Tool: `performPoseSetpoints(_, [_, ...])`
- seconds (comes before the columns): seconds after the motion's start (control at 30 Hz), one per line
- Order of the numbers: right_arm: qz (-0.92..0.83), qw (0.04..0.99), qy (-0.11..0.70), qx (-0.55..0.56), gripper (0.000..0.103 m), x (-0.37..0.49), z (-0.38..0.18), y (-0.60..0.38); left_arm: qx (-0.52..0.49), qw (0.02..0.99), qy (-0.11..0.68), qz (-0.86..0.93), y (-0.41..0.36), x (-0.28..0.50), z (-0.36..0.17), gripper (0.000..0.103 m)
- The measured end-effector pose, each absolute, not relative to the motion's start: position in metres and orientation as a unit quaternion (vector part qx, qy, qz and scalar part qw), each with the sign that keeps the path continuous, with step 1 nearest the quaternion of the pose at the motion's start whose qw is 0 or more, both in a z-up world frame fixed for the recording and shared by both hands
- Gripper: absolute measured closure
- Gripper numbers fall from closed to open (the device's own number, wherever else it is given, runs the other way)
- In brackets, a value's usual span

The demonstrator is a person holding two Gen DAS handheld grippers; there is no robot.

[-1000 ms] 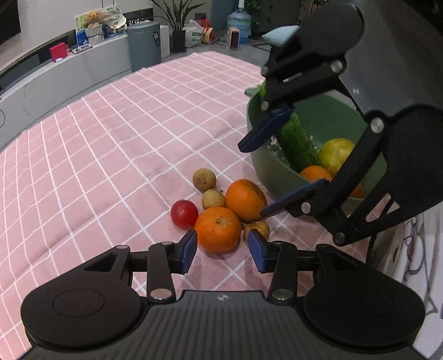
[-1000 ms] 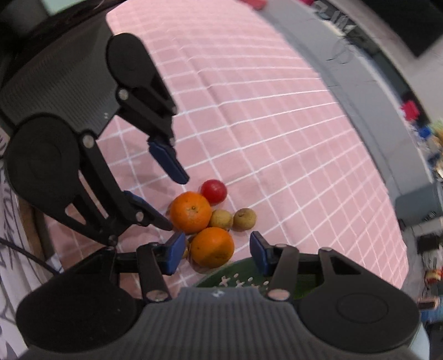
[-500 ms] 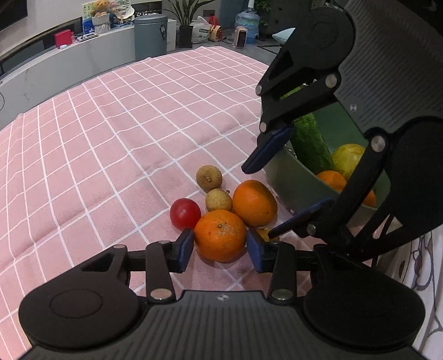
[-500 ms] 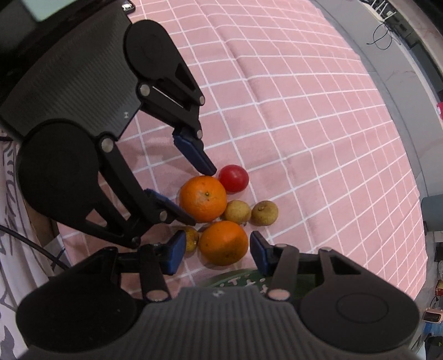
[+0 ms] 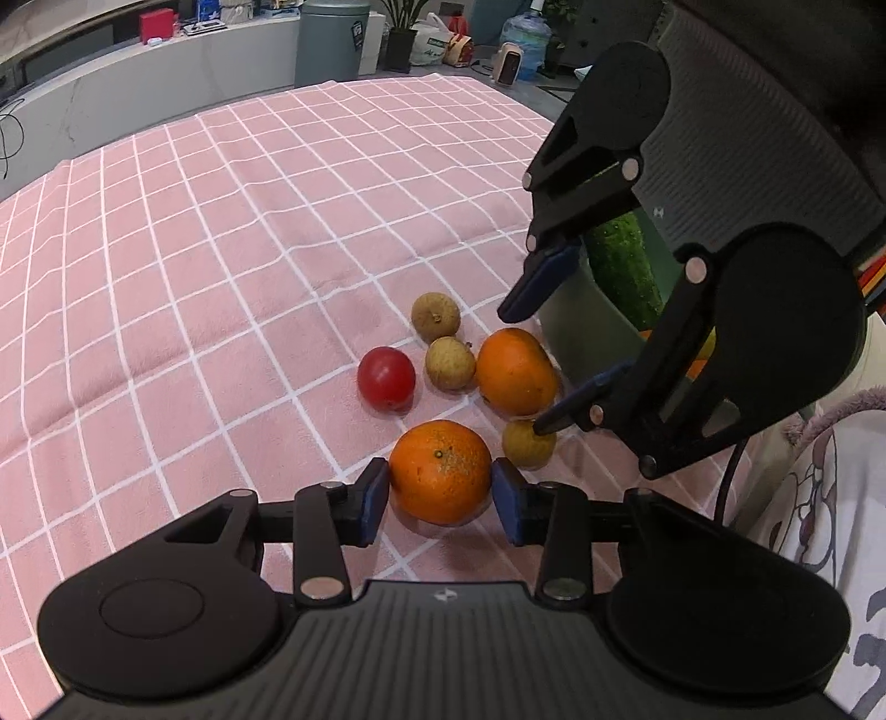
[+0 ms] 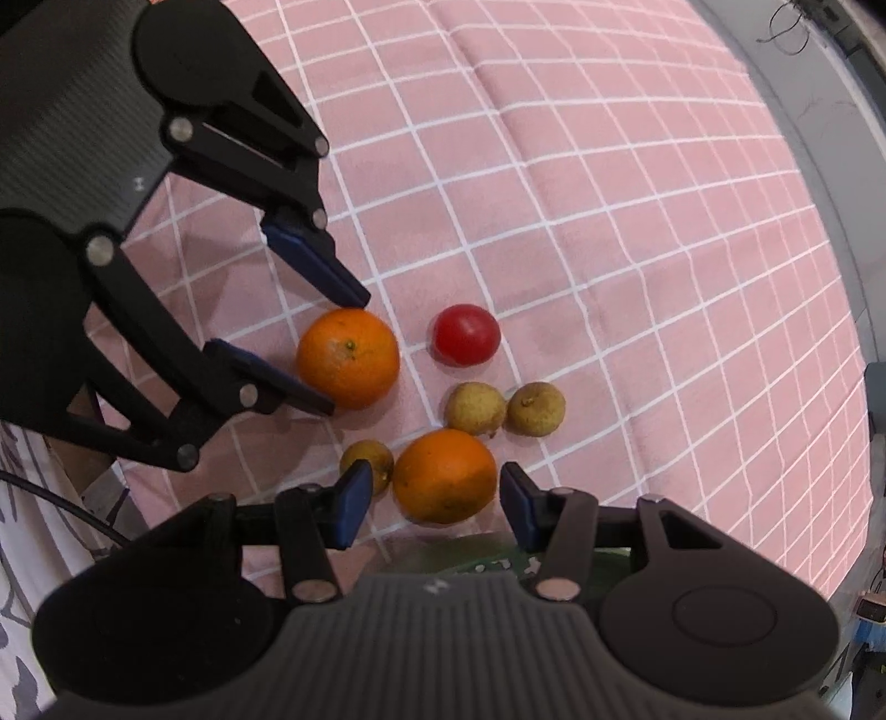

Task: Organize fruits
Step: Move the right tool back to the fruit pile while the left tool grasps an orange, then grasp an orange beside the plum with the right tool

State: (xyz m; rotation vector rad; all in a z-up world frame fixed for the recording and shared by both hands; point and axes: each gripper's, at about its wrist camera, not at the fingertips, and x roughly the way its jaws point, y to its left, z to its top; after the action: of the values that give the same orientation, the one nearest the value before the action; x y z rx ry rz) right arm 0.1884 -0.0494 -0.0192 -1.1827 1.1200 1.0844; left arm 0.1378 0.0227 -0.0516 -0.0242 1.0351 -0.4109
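Two oranges, a red tomato [image 5: 386,378] and three small tan longans lie in a cluster on the pink checked cloth. My left gripper [image 5: 438,493] is open with its pads on either side of the near orange [image 5: 440,471], which rests on the cloth. My right gripper [image 6: 429,498] is open around the second orange [image 6: 444,475], beside the green bowl [image 5: 592,327]. It also shows in the left wrist view [image 5: 515,370]. One longan [image 5: 527,441] lies under the right gripper's lower finger.
The green bowl holds a cucumber [image 5: 623,266] and other fruit, mostly hidden by the right gripper. Two more longans [image 5: 436,317] [image 5: 449,363] lie behind the tomato. The cloth [image 5: 221,232] stretches away to the left. A grey bin [image 5: 331,41] stands beyond the table.
Both grippers have come down and forward onto the cluster. The left pads now flank the near orange and the right pads flank the second orange. The fruits have not moved.
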Motion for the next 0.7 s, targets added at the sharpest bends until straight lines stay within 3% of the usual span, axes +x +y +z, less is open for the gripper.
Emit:
performPoseSetpoints(0.23, [0.443,0.566,0.518,-0.464,0.062,0.208,-0.02,-0.04,-0.015,0.847,0.494,-0.198,0.023,0.138,-0.052,0.057])
performPoseSetpoints(0.5, [0.425,0.563,0.549,-0.448,0.06,0.221,-0.032,-0.03,-0.023,0.841,0.502,-0.2,0.024,0.14,-0.055,0.053])
performPoseSetpoints(0.7, [0.419,0.573,0.549,-0.441,0.061,0.227,-0.038,-0.017,-0.023,0.842,0.501,-0.197,0.02,0.138,-0.055,0.056])
